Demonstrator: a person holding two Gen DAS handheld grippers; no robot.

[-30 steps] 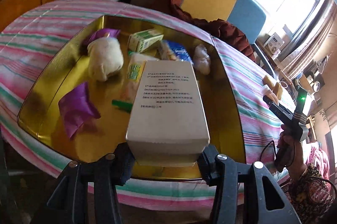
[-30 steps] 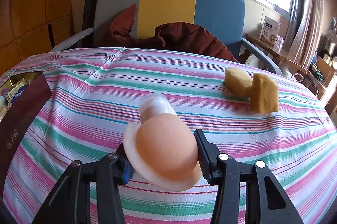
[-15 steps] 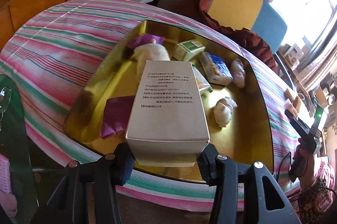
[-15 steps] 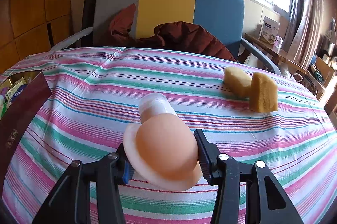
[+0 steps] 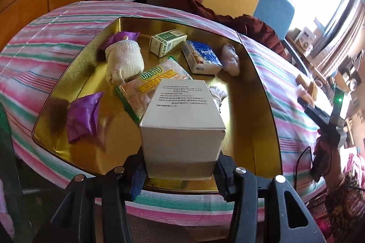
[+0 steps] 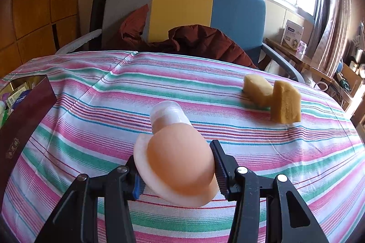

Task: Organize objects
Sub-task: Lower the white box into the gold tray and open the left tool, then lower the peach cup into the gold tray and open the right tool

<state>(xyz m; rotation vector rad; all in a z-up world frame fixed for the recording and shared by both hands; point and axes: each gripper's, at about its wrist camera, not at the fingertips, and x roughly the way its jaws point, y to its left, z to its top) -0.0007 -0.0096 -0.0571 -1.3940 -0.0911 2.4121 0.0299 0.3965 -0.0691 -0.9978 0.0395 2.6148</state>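
My left gripper (image 5: 180,172) is shut on a white carton (image 5: 182,126) with printed text on top, held over the near part of a gold tray (image 5: 246,133). In the tray lie a purple pouch (image 5: 83,116), a cream bandage roll (image 5: 124,60), a green box (image 5: 167,42), a blue tissue pack (image 5: 202,56), a yellow snack packet (image 5: 155,87) and a clear wrapped lump (image 5: 231,58). My right gripper (image 6: 176,172) is shut on a peach rubber piece with a clear cap (image 6: 178,160), above the striped cloth (image 6: 114,106).
Two yellow sponges (image 6: 257,90) (image 6: 285,102) sit on the cloth at the far right. The tray's dark red outer wall (image 6: 25,110) stands at the left of the right wrist view. A chair with a rust jacket (image 6: 205,42) is behind the table. A hand (image 5: 328,151) holds the right gripper.
The left gripper swung left with the white carton, then came back over the tray. The right gripper and its peach piece have not moved.
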